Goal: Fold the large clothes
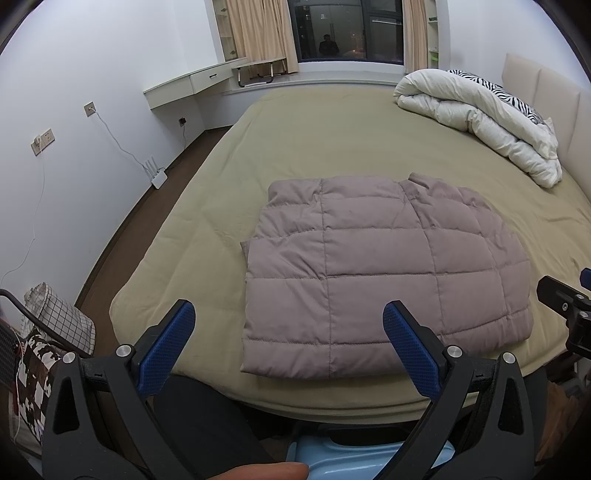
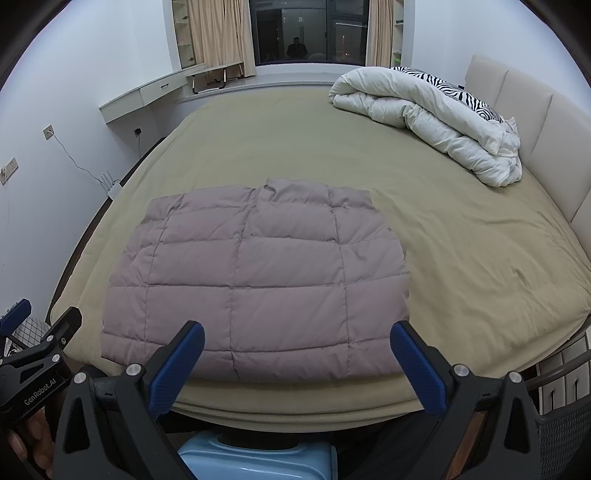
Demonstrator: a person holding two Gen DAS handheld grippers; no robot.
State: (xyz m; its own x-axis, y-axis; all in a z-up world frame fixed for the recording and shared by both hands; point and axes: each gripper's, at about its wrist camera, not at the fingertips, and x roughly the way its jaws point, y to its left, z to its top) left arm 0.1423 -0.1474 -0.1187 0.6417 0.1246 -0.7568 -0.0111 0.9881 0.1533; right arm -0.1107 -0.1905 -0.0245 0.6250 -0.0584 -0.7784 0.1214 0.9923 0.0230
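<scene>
Judging the quilted jacket (image 2: 255,277) light, puffy and slippery, I favoured pinching its near hem corners; left gripper (image 1: 288,332) and right gripper (image 2: 295,350) hung wide open, empty.

I am working in a home bedroom. A large bed (image 1: 295,147) with an olive-tan cover fills the centre of both views. A padded beige headboard (image 2: 524,110) runs along the right edge of the frame, with a rolled white duvet (image 2: 424,110) lying in front of it. At top centre, a dark window (image 1: 343,29) sits between beige curtains (image 1: 258,33). At upper left, a white wall-mounted desk (image 1: 184,85) carries a drawer. Wall sockets (image 1: 42,142) and a white router (image 1: 159,177) on the wood floor occupy the left side.
</scene>
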